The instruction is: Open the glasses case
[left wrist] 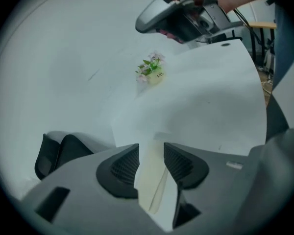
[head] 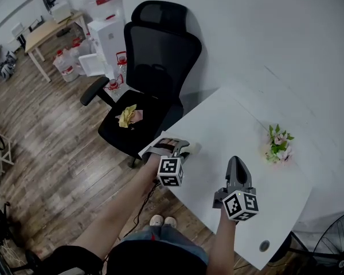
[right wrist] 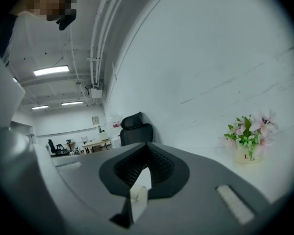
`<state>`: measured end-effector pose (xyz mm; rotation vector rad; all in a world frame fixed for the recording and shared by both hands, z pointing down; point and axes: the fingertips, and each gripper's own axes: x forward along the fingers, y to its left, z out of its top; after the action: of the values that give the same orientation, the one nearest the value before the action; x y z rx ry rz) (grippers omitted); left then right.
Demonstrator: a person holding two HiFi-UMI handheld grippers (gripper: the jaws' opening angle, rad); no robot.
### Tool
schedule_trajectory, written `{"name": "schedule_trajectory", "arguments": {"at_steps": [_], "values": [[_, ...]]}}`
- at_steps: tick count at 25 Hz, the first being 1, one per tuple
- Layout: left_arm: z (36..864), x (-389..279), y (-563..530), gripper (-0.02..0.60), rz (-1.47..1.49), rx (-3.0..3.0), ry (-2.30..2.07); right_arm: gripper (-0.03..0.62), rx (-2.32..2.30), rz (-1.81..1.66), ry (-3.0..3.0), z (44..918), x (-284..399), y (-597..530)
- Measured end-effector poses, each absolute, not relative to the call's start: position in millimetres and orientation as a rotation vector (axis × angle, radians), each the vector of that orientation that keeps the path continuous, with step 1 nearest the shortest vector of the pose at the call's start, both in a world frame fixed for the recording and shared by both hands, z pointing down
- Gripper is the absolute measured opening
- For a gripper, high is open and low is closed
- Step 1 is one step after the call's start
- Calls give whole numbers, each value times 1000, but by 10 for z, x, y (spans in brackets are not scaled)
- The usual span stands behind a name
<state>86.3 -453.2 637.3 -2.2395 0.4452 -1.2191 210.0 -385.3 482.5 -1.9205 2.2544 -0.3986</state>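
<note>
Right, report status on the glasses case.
Left tool open, jaws either side of the cream oblong glasses case, not clamped. Right tool shut, empty. Case closed, near white table's corner. Pot of pink flowers well clear.

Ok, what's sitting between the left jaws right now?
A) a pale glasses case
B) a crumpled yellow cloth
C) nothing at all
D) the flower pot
A: in the left gripper view, the left gripper has its jaws apart with the pale glasses case lying between them, while the flower pot stands far beyond them.
</note>
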Motion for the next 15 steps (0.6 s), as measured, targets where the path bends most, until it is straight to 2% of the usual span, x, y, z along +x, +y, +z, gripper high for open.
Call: {"name": "schedule_trajectory", "arguments": {"at_steps": [15], "values": [[6867,956,-4558,140,-1407,-1970,253,9,-1931,-428,2249,4910,2239,-3870]]}}
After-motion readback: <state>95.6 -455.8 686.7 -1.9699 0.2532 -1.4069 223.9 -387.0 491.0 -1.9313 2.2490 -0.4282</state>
